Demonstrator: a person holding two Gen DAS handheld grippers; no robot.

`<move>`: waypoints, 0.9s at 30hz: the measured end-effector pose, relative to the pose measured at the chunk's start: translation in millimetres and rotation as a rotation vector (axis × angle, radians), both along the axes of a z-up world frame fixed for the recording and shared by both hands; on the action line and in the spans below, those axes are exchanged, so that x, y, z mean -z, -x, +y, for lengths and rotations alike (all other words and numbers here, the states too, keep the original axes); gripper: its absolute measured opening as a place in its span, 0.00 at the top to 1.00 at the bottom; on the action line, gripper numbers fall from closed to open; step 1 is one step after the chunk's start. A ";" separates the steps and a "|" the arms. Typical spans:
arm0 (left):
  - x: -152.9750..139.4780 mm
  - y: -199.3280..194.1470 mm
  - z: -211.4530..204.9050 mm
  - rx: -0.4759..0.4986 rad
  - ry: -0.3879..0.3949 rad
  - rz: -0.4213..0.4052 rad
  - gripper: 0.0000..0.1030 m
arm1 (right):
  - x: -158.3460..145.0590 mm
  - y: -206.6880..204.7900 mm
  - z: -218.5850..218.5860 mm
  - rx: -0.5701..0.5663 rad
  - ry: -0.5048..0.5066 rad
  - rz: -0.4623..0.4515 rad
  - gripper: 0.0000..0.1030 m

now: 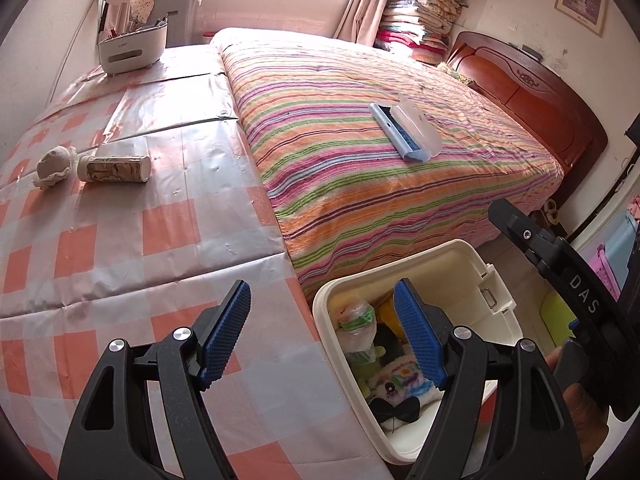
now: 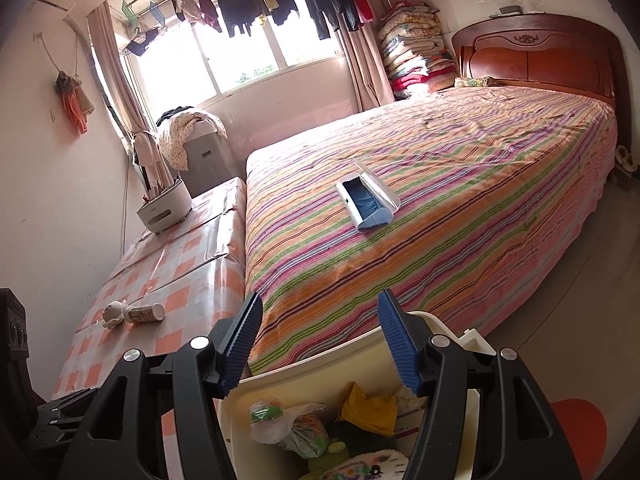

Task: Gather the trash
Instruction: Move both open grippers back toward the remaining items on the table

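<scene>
Now both left tongs and right tongs gape wide, empty, over the bin's rim.

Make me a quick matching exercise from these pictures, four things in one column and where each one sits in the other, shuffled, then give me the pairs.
Things:
1. lint brush
2. bottle
3. plastic bag
4. white caddy

Places:
A. inside the cream bin
B. lying on its side on the checked cover, next to a cloth ball
C. on the striped bedspread
D. far end of the checked cover, toward the window

Pairs: 1-C, 2-B, 3-A, 4-D
</scene>
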State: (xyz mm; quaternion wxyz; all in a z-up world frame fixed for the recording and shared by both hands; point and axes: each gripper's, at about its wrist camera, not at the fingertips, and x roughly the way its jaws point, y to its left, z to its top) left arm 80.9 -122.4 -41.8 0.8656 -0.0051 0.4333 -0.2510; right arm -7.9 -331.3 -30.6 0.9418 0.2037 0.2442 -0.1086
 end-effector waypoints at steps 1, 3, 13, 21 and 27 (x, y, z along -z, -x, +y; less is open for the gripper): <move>-0.9 -2.0 4.8 -0.012 0.006 0.001 0.29 | -0.3 -2.6 1.7 -0.007 -0.004 -0.002 0.43; -3.1 -7.3 14.6 -0.035 0.006 -0.005 0.29 | -1.9 -8.3 7.6 -0.015 0.010 -0.005 0.43; -21.4 -46.7 102.3 -0.255 0.020 -0.061 0.29 | -2.1 -48.7 59.8 -0.152 0.073 0.019 0.43; -29.0 -84.4 183.1 -0.454 0.087 -0.052 0.21 | -8.6 -90.0 113.1 -0.330 0.124 0.000 0.43; -27.5 -119.2 233.5 -0.582 0.129 -0.015 0.21 | -13.4 -131.4 147.8 -0.513 0.141 -0.016 0.43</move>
